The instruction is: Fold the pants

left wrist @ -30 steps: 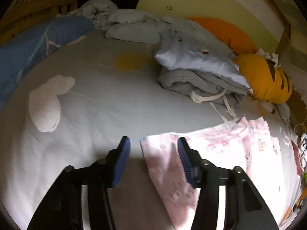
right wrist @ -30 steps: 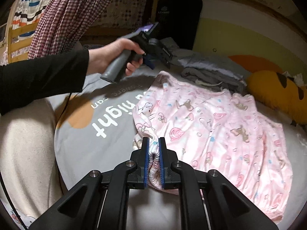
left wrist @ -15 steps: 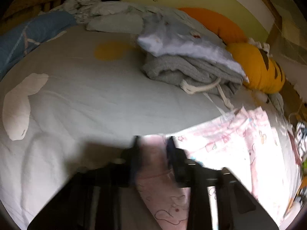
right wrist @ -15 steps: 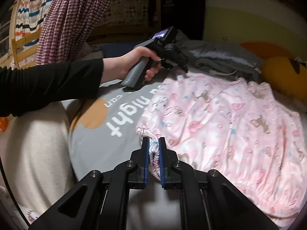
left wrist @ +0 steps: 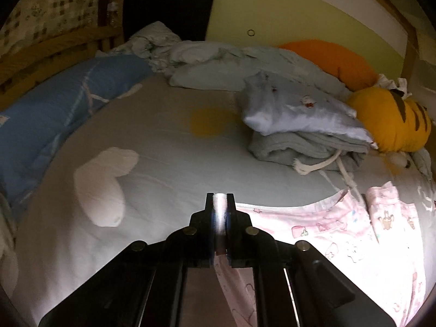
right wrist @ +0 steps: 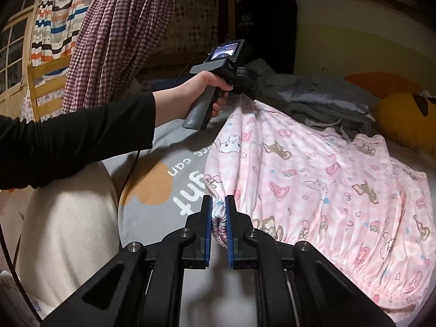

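both grippers are black, each with two angular arms that taper to flat upright fingers. on the right gripper (right wrist: 218, 219) the pads (right wrist: 208, 231) are blue and ribbed, and round silver screws sit at the arm joints. the left gripper (left wrist: 220, 212) has duller, brassy screw heads. seen from the right wrist, it has a grey pistol handle, a small lit screen on top and a thin black cable hanging below. the left hand (right wrist: 203, 87) comes out of a long black sleeve (right wrist: 73, 139).

A bed (left wrist: 169, 150) with a gray sheet holds pink pants (right wrist: 313, 179), a pile of folded gray clothes (left wrist: 302, 133), a blue pillow (left wrist: 49, 114), and a yellow striped plush toy (left wrist: 389, 120).
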Action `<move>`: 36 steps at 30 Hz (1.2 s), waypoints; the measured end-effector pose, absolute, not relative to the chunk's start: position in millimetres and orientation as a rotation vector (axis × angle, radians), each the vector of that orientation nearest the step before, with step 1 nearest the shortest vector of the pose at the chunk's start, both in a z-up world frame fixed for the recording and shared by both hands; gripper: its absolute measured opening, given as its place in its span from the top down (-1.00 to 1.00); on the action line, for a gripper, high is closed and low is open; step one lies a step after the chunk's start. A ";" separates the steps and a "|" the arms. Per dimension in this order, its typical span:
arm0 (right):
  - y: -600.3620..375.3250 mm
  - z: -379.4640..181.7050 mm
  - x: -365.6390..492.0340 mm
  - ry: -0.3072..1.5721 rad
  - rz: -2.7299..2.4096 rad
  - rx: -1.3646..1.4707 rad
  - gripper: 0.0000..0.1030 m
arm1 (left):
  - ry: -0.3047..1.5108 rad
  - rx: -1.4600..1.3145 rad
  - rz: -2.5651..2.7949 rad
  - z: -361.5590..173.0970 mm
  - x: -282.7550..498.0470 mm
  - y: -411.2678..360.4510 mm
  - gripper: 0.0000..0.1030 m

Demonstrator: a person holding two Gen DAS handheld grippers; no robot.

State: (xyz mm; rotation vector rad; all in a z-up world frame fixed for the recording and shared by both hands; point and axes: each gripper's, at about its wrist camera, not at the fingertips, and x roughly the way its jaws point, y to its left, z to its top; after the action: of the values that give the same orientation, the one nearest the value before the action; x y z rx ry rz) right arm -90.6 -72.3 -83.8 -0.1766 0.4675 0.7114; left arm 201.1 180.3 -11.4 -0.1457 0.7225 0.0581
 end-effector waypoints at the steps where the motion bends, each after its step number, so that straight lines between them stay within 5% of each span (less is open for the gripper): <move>1: -71.0 -86.7 -89.0 0.479 0.706 -0.178 0.83 | 0.731 -0.145 0.060 -14.4 202.2 182.3 0.89; 18: -104.5 -71.9 -92.8 0.411 0.485 -0.051 0.83 | 0.647 -0.142 -0.040 17.8 199.0 145.9 0.89; 28: -162.3 -52.9 -114.4 0.310 0.279 0.031 0.83 | 0.583 -0.052 -0.204 83.6 225.7 10.9 0.89; 36: -194.5 -70.1 -141.5 0.342 0.126 0.038 0.83 | 0.622 -0.011 -0.357 75.5 248.8 -104.7 0.89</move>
State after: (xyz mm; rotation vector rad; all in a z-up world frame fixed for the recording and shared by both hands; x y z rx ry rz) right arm -141.5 -194.5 -70.1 0.0384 0.3421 0.1261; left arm 248.8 -104.7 75.5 -0.0115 0.6219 -0.3574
